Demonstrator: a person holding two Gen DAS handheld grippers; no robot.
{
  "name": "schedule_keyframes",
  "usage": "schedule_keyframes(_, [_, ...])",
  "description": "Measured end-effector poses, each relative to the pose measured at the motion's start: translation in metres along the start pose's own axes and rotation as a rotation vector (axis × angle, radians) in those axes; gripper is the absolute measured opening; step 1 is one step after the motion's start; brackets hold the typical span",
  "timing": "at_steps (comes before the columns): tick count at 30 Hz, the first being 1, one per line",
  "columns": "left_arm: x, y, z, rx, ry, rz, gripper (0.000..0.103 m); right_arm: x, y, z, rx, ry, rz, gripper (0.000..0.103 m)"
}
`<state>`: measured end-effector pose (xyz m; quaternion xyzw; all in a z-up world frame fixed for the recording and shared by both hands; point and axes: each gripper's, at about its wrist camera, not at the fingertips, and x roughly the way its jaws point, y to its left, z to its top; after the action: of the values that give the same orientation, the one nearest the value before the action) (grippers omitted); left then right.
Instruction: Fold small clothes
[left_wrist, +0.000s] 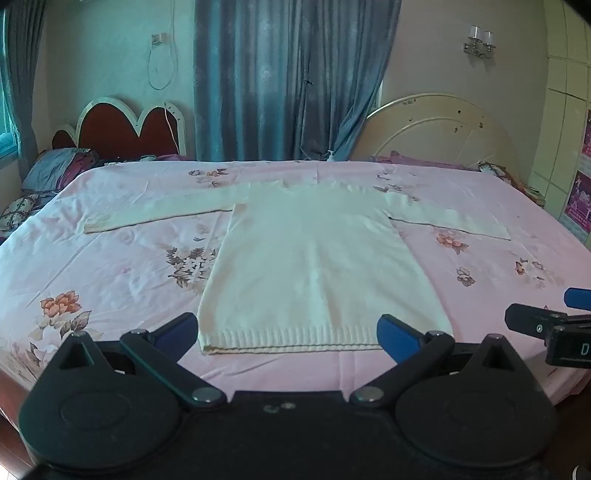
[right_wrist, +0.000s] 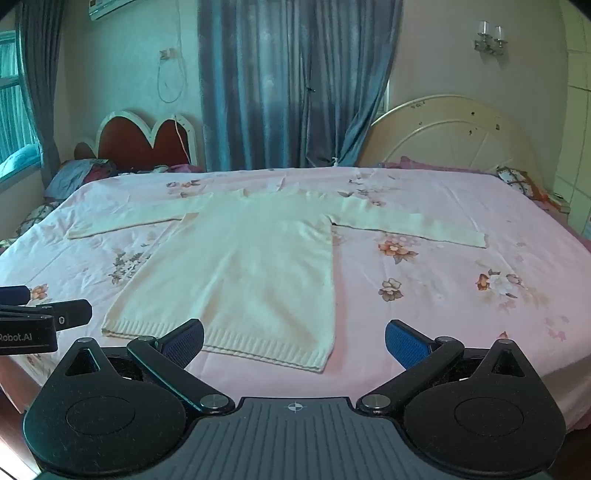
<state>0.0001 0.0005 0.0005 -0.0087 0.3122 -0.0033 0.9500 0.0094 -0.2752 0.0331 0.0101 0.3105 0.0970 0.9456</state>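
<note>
Both claws, left (left_wrist: 288, 338) and right (right_wrist: 294, 343), gape fully open, holding nothing. They hover above a cream sweater's (left_wrist: 314, 266) ribbed hem on the bed (left_wrist: 110, 266).

Cream knit sweater (left_wrist: 314, 258) lies flat before me on pink floral bedsheet (left_wrist: 110, 258), sleeves outspread, ribbed hem nearest.

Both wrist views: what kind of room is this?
Most likely a home bedroom: a bed under a pink floral sheet with a white sweater spread flat, headboards against the far wall, blue curtains, and a wall lamp.
</note>
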Motion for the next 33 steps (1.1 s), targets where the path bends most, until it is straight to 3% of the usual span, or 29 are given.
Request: schedule_keyframes(33, [-0.010,-0.001,-0.003,0.032,-0.011,0.010,0.103,-0.010,0.006,0.005,-0.004,-0.013,-0.002,0.103])
